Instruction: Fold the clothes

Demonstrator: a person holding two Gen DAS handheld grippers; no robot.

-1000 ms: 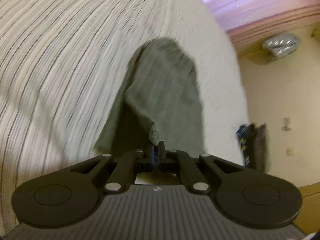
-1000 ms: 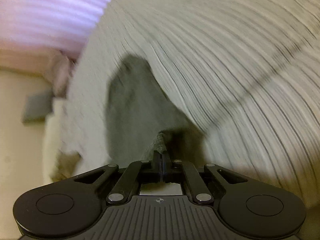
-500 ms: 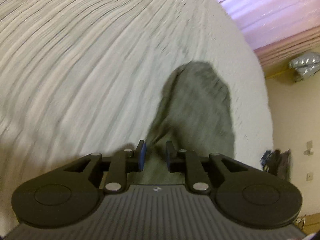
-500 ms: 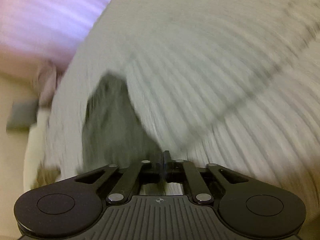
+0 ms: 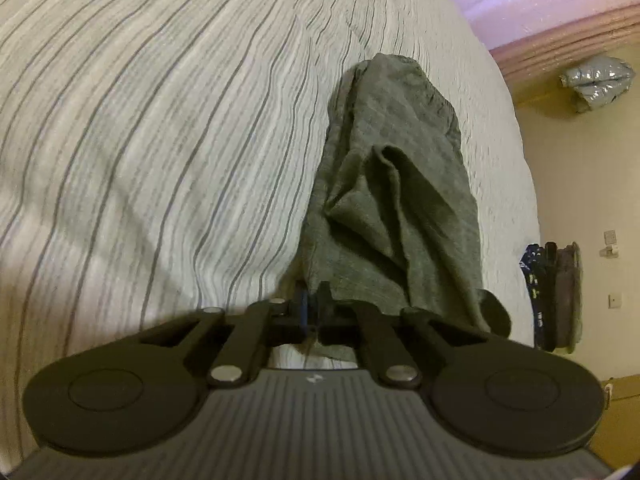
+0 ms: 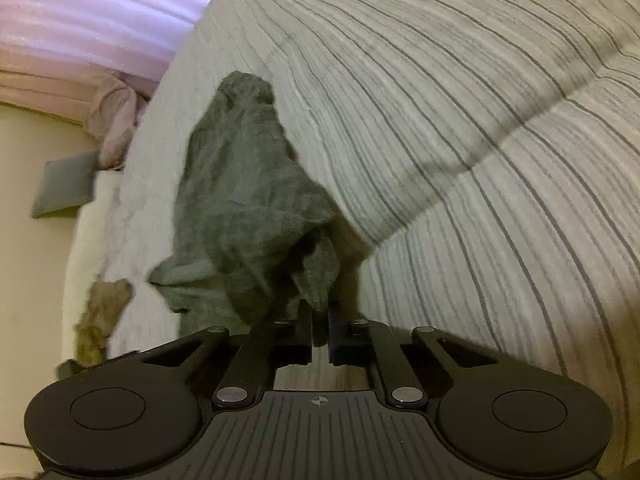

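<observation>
A grey garment [image 5: 392, 184] is lying bunched in a long heap near the edge of a striped bedspread [image 5: 160, 128], with wide open bedding stretching away on one side and the floor dropping off close on the other. The left gripper [image 5: 313, 304] is pinching the garment's near edge with fingers almost together, while the right gripper [image 6: 319, 320] is holding its fingers slightly apart around a hanging fold of the cloth [image 6: 248, 200]. Beyond the bed edge, a pink curtain [image 6: 80, 20] is hanging.
</observation>
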